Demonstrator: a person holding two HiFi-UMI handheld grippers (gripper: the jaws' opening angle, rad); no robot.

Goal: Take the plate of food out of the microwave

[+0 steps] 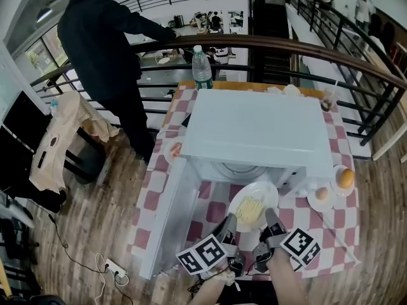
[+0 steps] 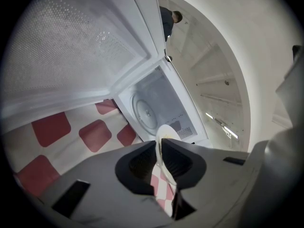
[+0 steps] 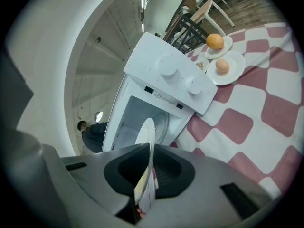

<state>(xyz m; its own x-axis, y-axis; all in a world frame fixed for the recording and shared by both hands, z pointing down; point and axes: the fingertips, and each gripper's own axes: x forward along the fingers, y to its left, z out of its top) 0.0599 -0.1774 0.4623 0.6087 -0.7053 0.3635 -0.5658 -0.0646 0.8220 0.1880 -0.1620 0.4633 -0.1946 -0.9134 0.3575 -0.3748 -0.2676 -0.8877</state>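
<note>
Plate [image 1: 267, 192] is seen at lower centre of the head view, just in front of the open microwave [image 1: 254, 129], over the checked surface [image 1: 331, 234]. Whether it's lifted clear of the cloth or resting on it can't be told.

The near rim is taken from both sides. The left claw [image 1: 229, 226] is clamped on it at the plate's lower left, the right claw [image 1: 272, 222] at lower right. This is confirmed in the left gripper view: the plate [image 2: 165, 133] is seen edge-on btwn the pads of the left claw [image 2: 160, 161], no gap visible. Same in the right gripper view, where the plate [image 3: 146, 132] is pinched by the right claw [image 3: 151, 171], jaws nearly together on the thin rim.

The turntable [image 2: 147, 110] is shown bare at mid-frame, so the cavity is judged emptied. The door [image 1: 166, 218] is swung open at lower left.

Handling, as a judgement only:
- The plate is prob. ceramic or hard plastic: stiff, smooth, slippery under the pads, breakable if dropped.
- Weight is judged modest, but it's carried out beyond the grip since only the near rim is held, so tipping away is the risk.
- Food [image 1: 250, 210], a pale yellow heap, lies loose mid-plate & could be slid off if level isn't kept.
- Hold is best taken on the rim w/ two spread grips, as is done here.

To be kept clear of, at right of frame: small plates [image 1: 311, 202] w/ an egg [image 1: 322, 194] & an orange [image 1: 346, 178]
</note>
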